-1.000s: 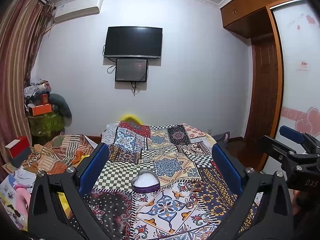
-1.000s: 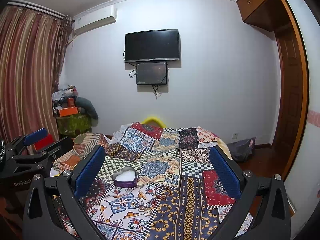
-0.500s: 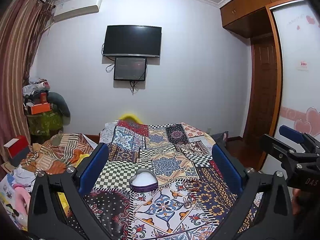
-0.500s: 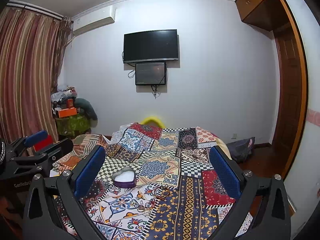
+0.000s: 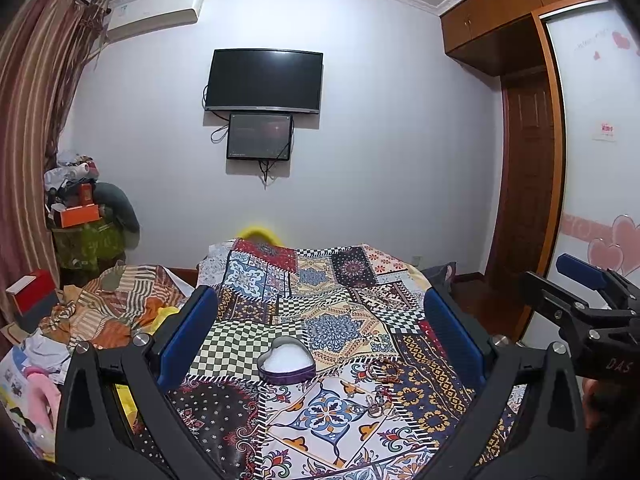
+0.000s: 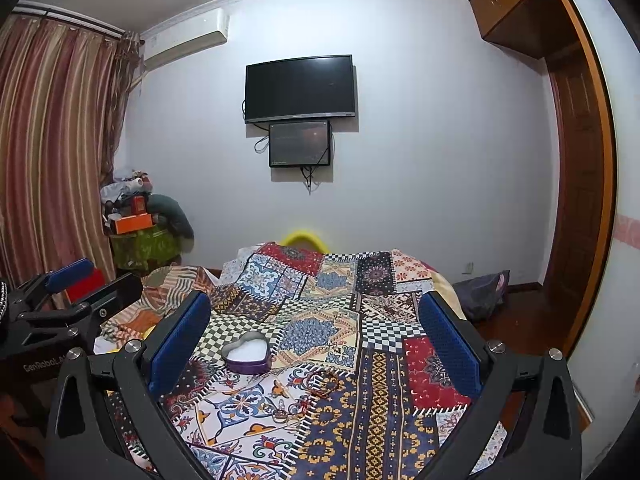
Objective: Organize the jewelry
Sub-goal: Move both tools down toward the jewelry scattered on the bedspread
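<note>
A heart-shaped purple box [image 5: 286, 364] with a white lining lies open on the patchwork cloth [image 5: 340, 320]; it shows in the right wrist view too, the same box [image 6: 246, 352]. Small jewelry pieces [image 5: 378, 400] lie on the cloth to its right and nearer, among them a beaded bracelet [image 6: 324, 384] and rings [image 6: 282, 414]. My left gripper [image 5: 320, 336] hangs open above the box, nothing between its blue pads. My right gripper [image 6: 316, 336] is also open and empty, held above the cloth to the right of the box.
The cloth covers a raised surface that ends at the far wall under a TV [image 5: 262, 80]. Piles of clothes and boxes [image 5: 80, 312] crowd the left side. A wooden door [image 6: 580, 200] and wardrobe stand on the right, with a dark bag [image 6: 480, 292] on the floor.
Both views have tilted down and drawn slightly closer to the cloth; the heart box sits a little higher in frame. Both grippers stay open.
</note>
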The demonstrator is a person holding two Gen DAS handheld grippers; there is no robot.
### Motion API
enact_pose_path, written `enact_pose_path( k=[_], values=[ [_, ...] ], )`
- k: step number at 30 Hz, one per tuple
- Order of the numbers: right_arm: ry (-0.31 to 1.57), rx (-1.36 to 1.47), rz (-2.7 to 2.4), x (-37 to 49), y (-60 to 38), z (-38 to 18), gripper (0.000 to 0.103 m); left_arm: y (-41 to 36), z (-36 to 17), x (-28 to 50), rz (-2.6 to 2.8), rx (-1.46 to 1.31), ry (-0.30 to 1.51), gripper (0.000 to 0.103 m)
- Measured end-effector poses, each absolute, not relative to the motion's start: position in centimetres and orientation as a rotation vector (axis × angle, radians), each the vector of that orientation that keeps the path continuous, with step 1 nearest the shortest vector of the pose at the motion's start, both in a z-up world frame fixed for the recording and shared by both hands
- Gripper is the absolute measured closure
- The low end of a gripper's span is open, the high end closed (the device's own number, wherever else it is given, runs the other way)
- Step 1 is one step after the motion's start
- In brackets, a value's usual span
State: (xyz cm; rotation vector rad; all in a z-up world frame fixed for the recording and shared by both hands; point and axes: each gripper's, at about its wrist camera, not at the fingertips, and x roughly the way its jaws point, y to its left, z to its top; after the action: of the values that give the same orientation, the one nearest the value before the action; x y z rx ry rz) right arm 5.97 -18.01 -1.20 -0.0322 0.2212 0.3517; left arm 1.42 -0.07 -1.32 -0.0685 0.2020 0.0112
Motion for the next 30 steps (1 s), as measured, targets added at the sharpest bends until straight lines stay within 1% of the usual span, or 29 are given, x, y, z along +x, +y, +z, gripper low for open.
enact_pose_path(
  k=[7, 12, 24, 27, 29, 30],
  values=[
    [0.253, -0.031, 0.347, 7.1, -18.0, -2.2, 0.0, 0.3, -2.0, 2.7, 0.014, -0.079, 0.23, 0.0],
    [0.307, -0.032, 0.335, 8.8, -18.1, -3.7, 0.0, 0.7, -3.3, 4.6, 0.017, -0.093, 0.287, 0.0],
    [0.535, -0.066, 0.295, 14.8, -19.6, -9.9, 0.0, 2.2, -9.4, 10.8, 0.047, -0.162, 0.5, 0.0],
    [0.602, -0.06, 0.319, 15.9, -19.8, -11.3, 0.0, 2.3, -11.6, 12.4, 0.049, -0.156, 0.576, 0.007],
    [0.635, -0.056, 0.337, 16.3, -19.8, -12.0, 0.004, 2.1, -12.9, 13.2, 0.026, -0.145, 0.625, 0.012],
    [0.648, -0.056, 0.348, 16.6, -19.8, -12.4, 0.009, 2.1, -13.5, 13.6, 0.013, -0.146, 0.647, 0.013]
  ],
)
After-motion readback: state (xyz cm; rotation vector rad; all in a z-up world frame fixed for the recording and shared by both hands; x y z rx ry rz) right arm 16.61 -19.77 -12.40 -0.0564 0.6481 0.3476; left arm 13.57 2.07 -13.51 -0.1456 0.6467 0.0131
